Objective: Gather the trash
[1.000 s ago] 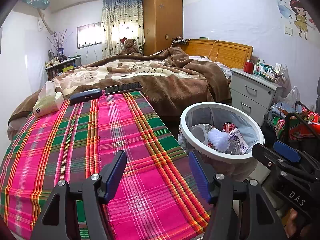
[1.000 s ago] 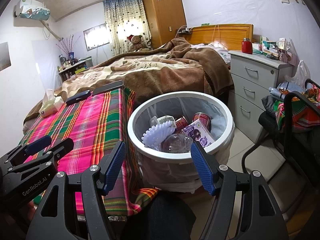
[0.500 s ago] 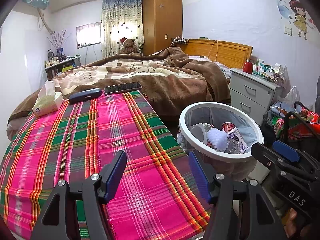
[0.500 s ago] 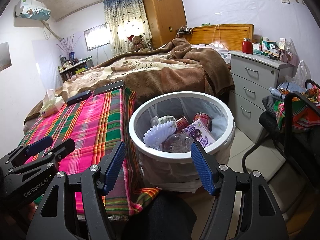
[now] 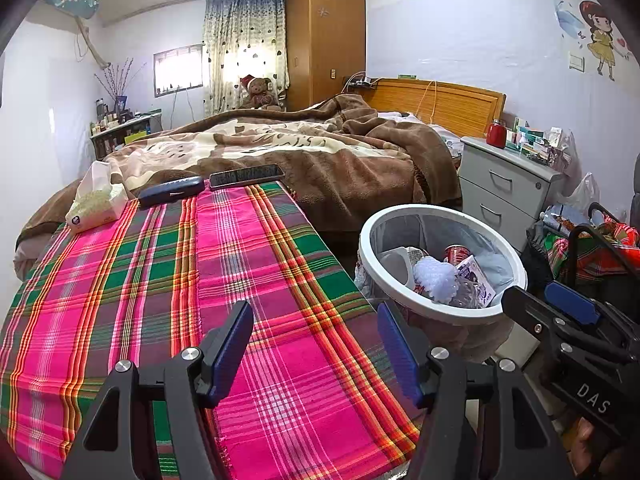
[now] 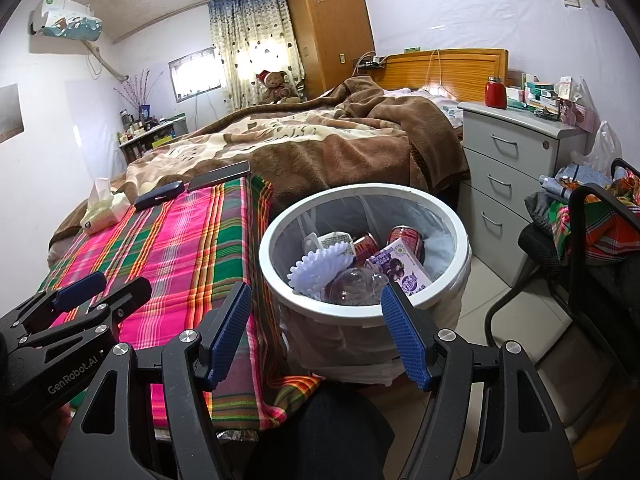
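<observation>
A white round trash bin [image 6: 460, 280] with a clear liner stands on the floor beside the plaid-covered table [image 5: 160, 280]. It also shows in the left wrist view [image 5: 372, 264]. In it lie red cans [image 6: 404, 236], a purple carton [image 6: 400, 268], a white scalloped tray [image 6: 316, 268] and clear plastic. My left gripper [image 5: 316, 344] is open and empty over the table's near edge. My right gripper [image 6: 316, 328] is open and empty, just in front of the bin's near rim.
At the table's far end lie a tissue pack [image 5: 96, 204], a dark case [image 5: 172, 192] and a phone [image 5: 246, 176]. A bed with a brown blanket [image 5: 320, 152] is behind. A grey nightstand [image 6: 516, 168] and a chair with clothes [image 6: 592, 224] stand to the right.
</observation>
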Motion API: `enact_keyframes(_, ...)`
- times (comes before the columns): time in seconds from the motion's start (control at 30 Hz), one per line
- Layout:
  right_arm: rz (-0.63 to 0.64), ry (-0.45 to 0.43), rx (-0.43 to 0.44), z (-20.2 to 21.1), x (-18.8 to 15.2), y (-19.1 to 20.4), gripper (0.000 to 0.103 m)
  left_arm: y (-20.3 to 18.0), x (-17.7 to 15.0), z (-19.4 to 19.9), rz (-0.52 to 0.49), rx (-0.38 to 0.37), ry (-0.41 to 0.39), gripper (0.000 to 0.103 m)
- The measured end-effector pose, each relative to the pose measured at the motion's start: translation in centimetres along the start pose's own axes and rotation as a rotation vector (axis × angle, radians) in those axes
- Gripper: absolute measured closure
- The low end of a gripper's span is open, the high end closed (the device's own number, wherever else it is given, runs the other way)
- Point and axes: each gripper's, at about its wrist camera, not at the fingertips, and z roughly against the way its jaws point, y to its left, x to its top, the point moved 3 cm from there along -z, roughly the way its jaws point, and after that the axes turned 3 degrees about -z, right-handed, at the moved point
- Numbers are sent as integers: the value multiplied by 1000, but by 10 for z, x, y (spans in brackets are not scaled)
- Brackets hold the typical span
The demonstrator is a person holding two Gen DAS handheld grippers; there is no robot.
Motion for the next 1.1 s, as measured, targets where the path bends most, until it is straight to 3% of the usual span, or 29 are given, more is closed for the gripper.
enact_keyframes(1.1, 0, 2, 0, 1, -1, 4, 34, -1, -1, 1, 7, -2, 2, 39)
